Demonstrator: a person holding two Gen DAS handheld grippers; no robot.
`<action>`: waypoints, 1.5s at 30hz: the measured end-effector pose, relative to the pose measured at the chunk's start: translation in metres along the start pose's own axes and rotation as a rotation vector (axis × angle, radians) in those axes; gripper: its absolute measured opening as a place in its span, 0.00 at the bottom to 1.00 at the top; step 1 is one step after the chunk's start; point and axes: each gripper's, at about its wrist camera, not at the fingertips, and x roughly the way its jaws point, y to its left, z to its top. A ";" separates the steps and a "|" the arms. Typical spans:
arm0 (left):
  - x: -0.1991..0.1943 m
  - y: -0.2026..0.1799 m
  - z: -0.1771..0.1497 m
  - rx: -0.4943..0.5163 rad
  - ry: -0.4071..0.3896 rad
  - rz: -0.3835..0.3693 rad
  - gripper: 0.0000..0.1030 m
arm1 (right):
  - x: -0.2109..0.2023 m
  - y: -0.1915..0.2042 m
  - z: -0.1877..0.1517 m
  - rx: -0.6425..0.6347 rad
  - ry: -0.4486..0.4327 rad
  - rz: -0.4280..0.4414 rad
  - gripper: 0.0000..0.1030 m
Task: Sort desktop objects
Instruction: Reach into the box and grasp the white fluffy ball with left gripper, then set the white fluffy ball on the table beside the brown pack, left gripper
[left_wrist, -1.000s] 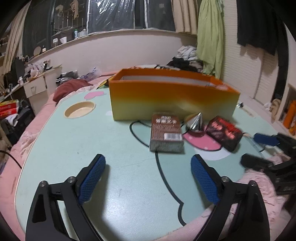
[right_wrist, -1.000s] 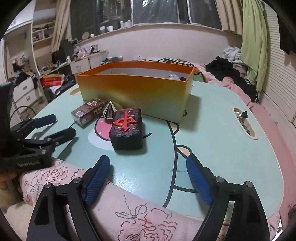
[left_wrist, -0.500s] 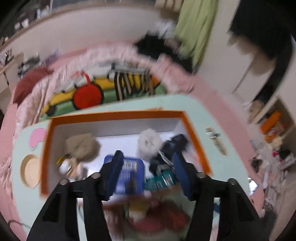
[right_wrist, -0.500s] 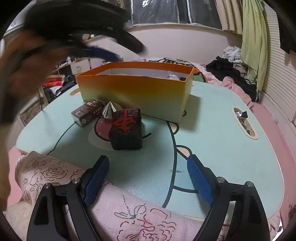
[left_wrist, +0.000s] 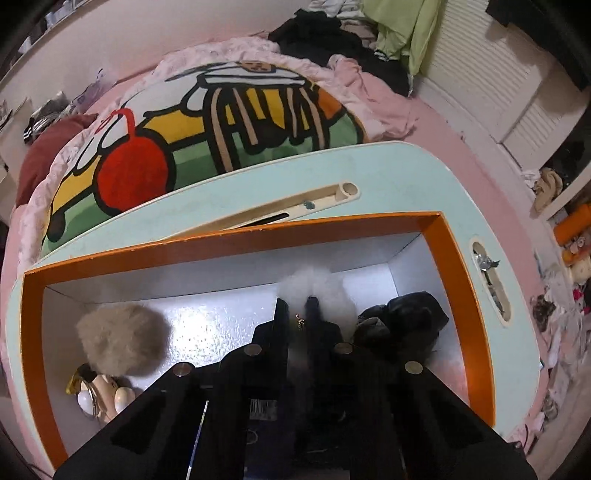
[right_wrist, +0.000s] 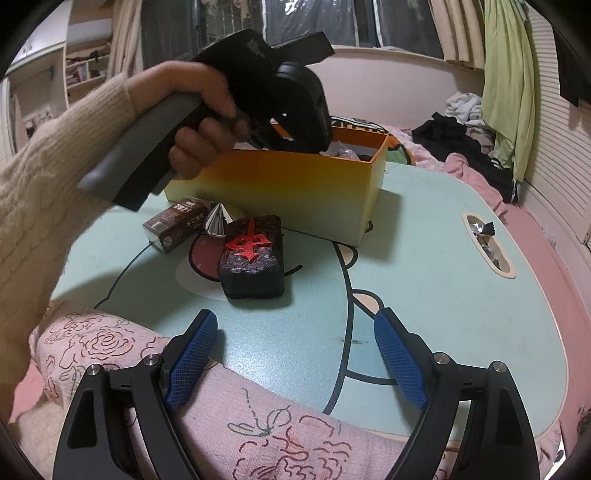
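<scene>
My left gripper (left_wrist: 297, 312) points down into the orange box (left_wrist: 236, 240), its jaws shut to a narrow slit. A white pom-pom (left_wrist: 314, 284) lies right behind the tips, and white fluff shows in the slit; I cannot tell if it is pinched. A beige pom-pom (left_wrist: 122, 343), a black bundle (left_wrist: 402, 325) and a small toy (left_wrist: 103, 395) also lie inside. My right gripper (right_wrist: 295, 317) hangs open over the table's near edge. Ahead of it sit a black block with a red sign (right_wrist: 253, 258), a silver cone (right_wrist: 218, 221) and a brown carton (right_wrist: 177, 223).
A hand in a cream sleeve (right_wrist: 199, 122) holds the left gripper above the orange box (right_wrist: 295, 192). The mint table (right_wrist: 424, 240) has a side slot with foil scraps (right_wrist: 487, 243). Pink floral cloth (right_wrist: 258, 424) covers the near edge. A cartoon cushion (left_wrist: 221, 122) lies behind the table.
The left gripper rose from the table's front, crossed over the orange box and tilted down into it while its jaws closed. The right gripper stayed still and open.
</scene>
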 end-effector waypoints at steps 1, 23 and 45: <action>-0.001 0.003 0.000 -0.005 -0.011 -0.009 0.08 | 0.000 0.000 0.000 0.000 0.000 0.000 0.84; -0.105 0.112 -0.184 -0.180 -0.362 -0.106 0.08 | 0.000 -0.001 -0.001 0.001 -0.002 0.000 0.84; -0.093 0.028 -0.232 -0.006 -0.424 0.158 0.88 | 0.001 -0.001 -0.001 0.003 -0.004 -0.007 0.85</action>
